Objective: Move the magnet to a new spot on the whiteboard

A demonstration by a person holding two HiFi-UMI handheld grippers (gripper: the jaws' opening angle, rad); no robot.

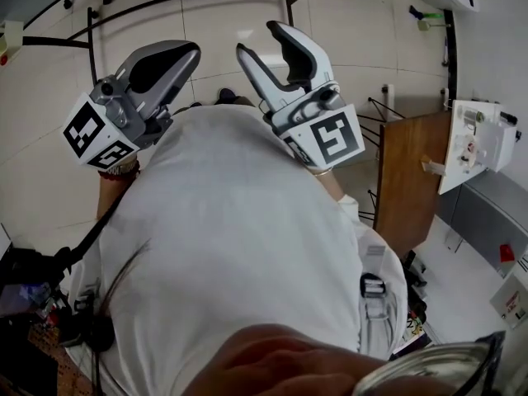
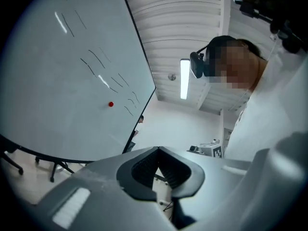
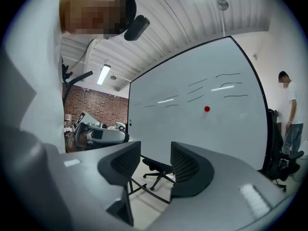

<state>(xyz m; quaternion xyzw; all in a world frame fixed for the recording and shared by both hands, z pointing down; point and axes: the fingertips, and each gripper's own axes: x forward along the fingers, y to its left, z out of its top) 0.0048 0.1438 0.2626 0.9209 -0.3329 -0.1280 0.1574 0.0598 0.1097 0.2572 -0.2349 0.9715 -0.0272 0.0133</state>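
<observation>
The left gripper (image 2: 158, 150) has its jaws closed together on nothing. The right gripper (image 3: 155, 154) is partly open and empty. The red magnet (image 3: 207, 109) sticks on the whiteboard (image 3: 192, 129), right of the frame centre, well apart from both. An office chair (image 3: 155, 168) stands below.

The whiteboard (image 2: 53, 109) runs off the left gripper view's edge, its pen strokes (image 2: 95, 61) too small to read.

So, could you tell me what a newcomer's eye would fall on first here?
The small red magnet sits alone on the big whiteboard, among faint pen strokes. Nearer, both grippers are held up before the person's white shirt: the left gripper shut and empty, the right gripper open.
</observation>
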